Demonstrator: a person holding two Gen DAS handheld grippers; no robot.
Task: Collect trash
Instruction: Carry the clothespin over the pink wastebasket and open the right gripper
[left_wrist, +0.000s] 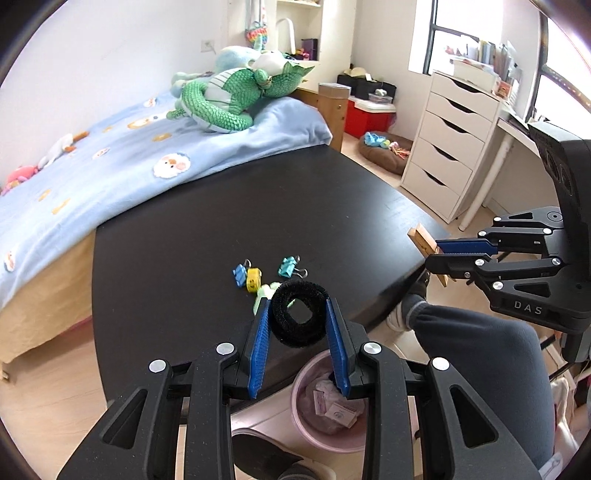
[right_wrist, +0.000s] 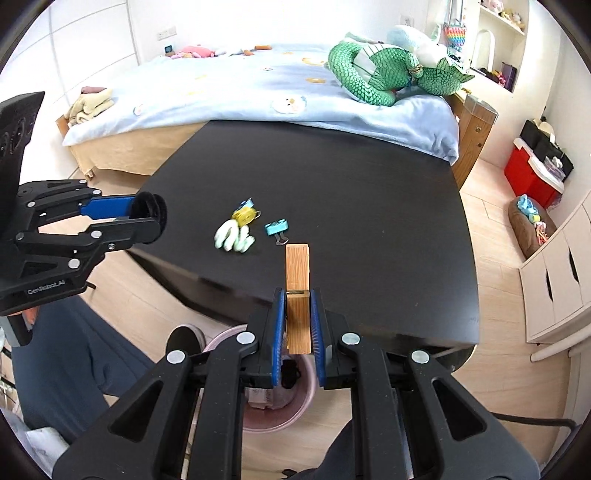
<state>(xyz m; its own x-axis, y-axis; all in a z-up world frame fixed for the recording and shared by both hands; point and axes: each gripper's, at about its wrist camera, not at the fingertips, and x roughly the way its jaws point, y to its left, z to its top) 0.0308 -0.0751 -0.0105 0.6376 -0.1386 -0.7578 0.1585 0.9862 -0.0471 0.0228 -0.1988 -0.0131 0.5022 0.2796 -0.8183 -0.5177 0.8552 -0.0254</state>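
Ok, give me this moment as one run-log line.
left gripper: shut on scrunchie | right gripper: shut on clothespin | bin: below table edge | clips: on table

Black scrunchie (left_wrist: 300, 313), tan wooden clothespin (right_wrist: 297, 295), pink bin (left_wrist: 325, 432).

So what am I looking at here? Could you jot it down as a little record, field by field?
left gripper: shut on a black hair tie
right gripper: shut on a wooden clothespin
bin: pink wastebasket on the floor below both grippers, paper scraps inside
table: black tabletop
left on table: teal binder clip, yellow clip, blue clip, pale green clips
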